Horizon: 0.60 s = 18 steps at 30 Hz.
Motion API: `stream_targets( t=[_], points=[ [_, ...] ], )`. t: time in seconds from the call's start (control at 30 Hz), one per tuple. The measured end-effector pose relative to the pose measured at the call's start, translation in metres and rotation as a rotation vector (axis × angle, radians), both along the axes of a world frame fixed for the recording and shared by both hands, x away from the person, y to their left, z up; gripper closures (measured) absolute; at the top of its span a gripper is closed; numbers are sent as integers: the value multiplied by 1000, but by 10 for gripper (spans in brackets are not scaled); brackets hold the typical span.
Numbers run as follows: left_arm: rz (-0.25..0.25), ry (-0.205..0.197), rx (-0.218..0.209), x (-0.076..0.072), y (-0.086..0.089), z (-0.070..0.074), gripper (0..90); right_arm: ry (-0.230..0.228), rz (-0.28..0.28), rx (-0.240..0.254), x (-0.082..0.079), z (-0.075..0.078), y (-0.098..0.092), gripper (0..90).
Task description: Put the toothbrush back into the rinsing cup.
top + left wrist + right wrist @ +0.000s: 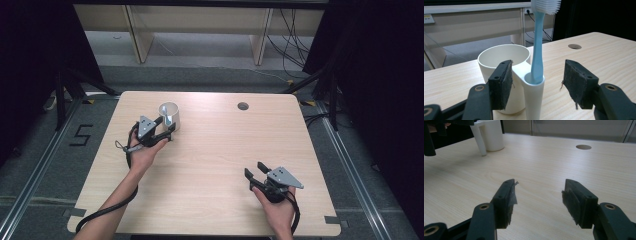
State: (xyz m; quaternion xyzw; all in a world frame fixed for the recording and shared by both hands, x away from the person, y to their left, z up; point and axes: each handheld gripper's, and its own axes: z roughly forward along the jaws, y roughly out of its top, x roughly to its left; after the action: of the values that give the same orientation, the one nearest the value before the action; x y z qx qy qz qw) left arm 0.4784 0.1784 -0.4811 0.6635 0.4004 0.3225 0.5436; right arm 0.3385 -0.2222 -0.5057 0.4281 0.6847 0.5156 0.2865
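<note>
Up at the far left part of the pale wooden table (210,165), a cream plastic cup with a side tube holder (170,116) is standing upright, and a light blue toothbrush with white bristles (537,50) is standing upright in that tube, head up. The left gripper (167,131) is sitting just on the near side of the cup, pointing toward it. In the left gripper view its two black pads (504,82) are standing well apart, one on each side of the tube and the brush handle, with clear gaps between pad and tube on both sides; nothing is being squeezed. The handle is rising in the middle of the gap between the jaws, and the round bowl of the cup is lying behind the left-hand pad. From the high view the toothbrush itself is too small to make out, so its lean is being judged from the gripper camera alone.

The right gripper (256,172) is resting low over the near right part of the table, well apart from the cup, with its jaws spread and bare wood showing between them. In its own view the cup (489,137) is standing far off at the upper left, and a round cable hole (583,147) is showing in the tabletop beyond.
</note>
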Motion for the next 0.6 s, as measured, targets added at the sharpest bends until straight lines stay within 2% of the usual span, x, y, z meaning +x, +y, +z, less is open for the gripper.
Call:
stream_targets(
  t=[0.07,0.37,0.57,0.6],
  points=[
    [-4,5,9,-1,1,1,391,21,12,-8,-1,1,-1,436],
    [-8,43,41,-11,9,3,368,24,17,11,-1,0,0,435],
    [-9,62,46,-19,16,2,359,25,12,-8,-1,1,-2,434],
    [-7,67,53,-21,17,2,358,47,12,10,-2,1,0,434]
  ],
)
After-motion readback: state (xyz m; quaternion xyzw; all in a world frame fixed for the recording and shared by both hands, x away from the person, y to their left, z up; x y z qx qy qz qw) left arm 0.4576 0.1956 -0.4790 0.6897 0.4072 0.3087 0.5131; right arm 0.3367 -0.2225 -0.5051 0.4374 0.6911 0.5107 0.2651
